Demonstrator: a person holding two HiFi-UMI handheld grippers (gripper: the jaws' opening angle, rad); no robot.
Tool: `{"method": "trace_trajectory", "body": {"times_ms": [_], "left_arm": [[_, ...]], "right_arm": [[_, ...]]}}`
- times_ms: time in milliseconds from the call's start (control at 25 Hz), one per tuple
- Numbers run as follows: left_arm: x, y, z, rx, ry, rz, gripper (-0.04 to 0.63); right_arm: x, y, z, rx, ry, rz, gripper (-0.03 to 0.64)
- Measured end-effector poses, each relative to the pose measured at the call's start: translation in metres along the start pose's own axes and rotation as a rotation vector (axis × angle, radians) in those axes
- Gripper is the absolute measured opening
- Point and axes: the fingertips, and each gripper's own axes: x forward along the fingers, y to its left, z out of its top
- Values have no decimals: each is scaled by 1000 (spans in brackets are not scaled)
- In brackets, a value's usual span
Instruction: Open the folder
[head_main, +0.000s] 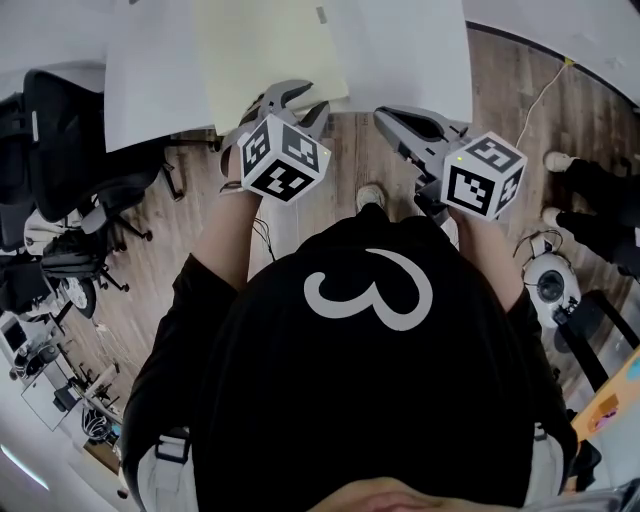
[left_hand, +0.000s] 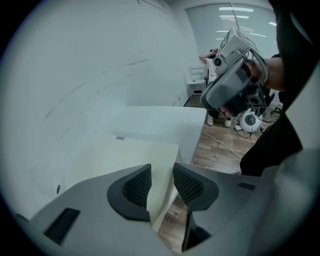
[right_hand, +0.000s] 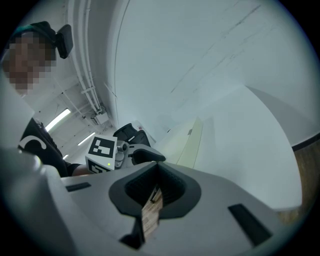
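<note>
My left fingers (left_hand: 136, 186) are spread round a corner of the folder (left_hand: 132, 152) on the bench (left_hand: 167, 120). My right fingers (right_hand: 176, 191) are pressed together, empty. Next: pinch the cover, lift.

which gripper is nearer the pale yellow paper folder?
Left. The left gripper has its open jaws astride the near corner of the pale yellow paper folder. The right gripper, jaws together, sits off to the folder's right at the edge of the white table, not touching the folder.
</note>
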Motion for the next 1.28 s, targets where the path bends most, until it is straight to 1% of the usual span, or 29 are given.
{"method": "trace_trajectory", "body": {"times_ms": [80,160,240,480,800,960,1120,1280], "left_arm": [[-1,0,1,-27,-9,-22,147],[-2,2,2,-60,-27,-39,136],[-4,2,6,-77,-45,-47,121],[-7,-2,11,-26,-49,-36,78],[-9,2,10,19,-49,-19,52],[-11,-1,16,24,-28,-22,46],[-12,4,18,34,-8,7,37],[-11,4,21,20,11,10,34]], "right_arm": [[6,-1,1,-26,9,-2,23],[14,-4,1,-78,29,-11,23],[21,-9,0,-119,53,-25,23],[42,-20,-4,-159,119,-32,23],[69,-40,-4,-223,189,-52,23],[73,-39,-3,-226,211,-23,23],[83,-42,-2,-268,240,-3,23],[86,-47,3,-274,256,20,23]]}}
